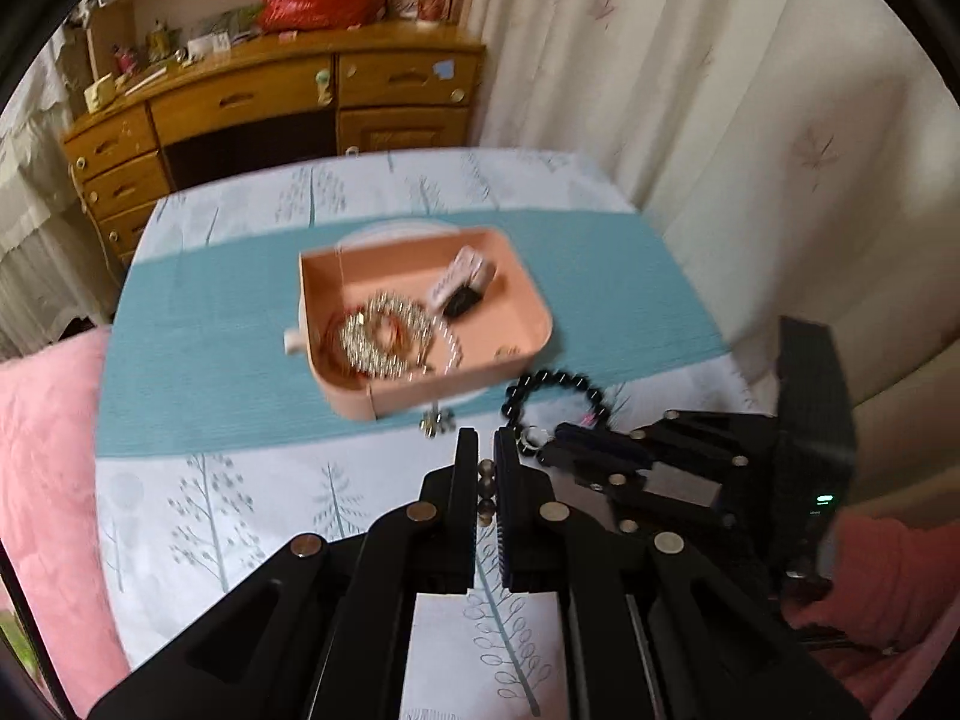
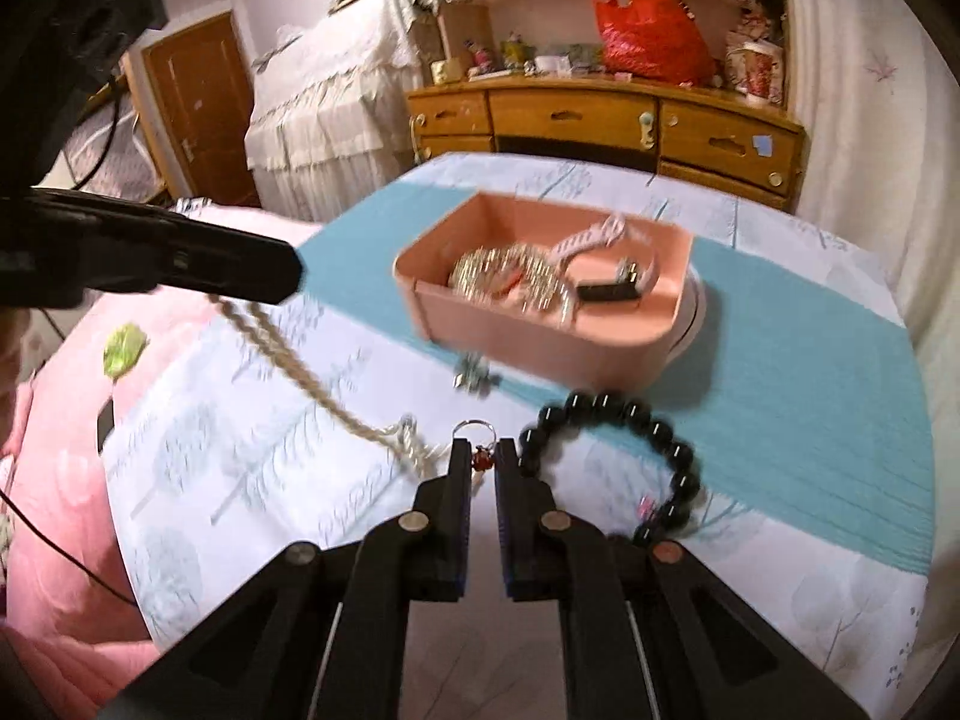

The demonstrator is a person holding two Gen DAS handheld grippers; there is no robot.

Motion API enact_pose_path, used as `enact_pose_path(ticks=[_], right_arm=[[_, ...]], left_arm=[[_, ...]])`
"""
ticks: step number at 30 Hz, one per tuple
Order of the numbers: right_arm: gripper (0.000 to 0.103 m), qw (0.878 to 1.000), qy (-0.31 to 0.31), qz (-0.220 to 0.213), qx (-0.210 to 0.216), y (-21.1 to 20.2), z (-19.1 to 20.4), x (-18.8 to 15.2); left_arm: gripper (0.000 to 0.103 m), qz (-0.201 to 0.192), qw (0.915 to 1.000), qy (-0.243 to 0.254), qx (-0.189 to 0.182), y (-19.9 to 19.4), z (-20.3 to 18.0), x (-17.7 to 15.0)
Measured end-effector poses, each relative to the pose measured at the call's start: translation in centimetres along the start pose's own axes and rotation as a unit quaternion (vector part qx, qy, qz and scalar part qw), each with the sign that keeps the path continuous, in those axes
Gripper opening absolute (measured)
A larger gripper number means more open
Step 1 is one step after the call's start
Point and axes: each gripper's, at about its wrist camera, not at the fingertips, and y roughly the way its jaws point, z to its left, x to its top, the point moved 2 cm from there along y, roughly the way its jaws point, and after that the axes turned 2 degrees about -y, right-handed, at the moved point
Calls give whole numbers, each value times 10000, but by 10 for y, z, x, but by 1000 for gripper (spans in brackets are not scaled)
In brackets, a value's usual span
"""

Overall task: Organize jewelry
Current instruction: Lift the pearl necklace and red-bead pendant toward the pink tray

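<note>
The left tongs (image 1: 486,450) are clamping a beaded chain (image 1: 486,489), the right tongs (image 2: 482,459) a small ring charm (image 2: 477,429), both just short of the pink tray (image 2: 672,252). Carry each over its rim before releasing, clear of the black bracelet (image 2: 636,420).

Light: soft, even daylight, filtering through the pale curtain (image 1: 690,90)
Shadows: faint; a weak one under the pink tray (image 2: 540,324)
Glare: small highlights on the black beads (image 2: 630,420) and the red bag (image 2: 648,30)
Blur: motion smear on tray, tablecloth (image 1: 210,510) and chain (image 2: 288,354); gripper fingers (image 1: 465,468) stay sharp
Distortion: strong fisheye bend, dresser (image 1: 270,102) curved
Edges: black vignette in the corners of both views
</note>
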Motion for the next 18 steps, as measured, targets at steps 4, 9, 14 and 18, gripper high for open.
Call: enact_pose_path(ticks=[4,9,14,18], right_arm=[[7,9998,12,-171,-71,-6,-3,17],[7,9989,127,-426,-158,-13,-6,40],[7,9974,166,-650,-251,-19,-6,63],[7,9957,251,-787,-413,-20,-10,79]], left_arm=[[3,-172,9997,33,-194,-27,-5,27],[3,-550,9976,209,-363,-60,-12,60],[3,-851,9944,591,-194,-79,-22,92],[3,-1088,9922,580,-159,-81,-21,109]])
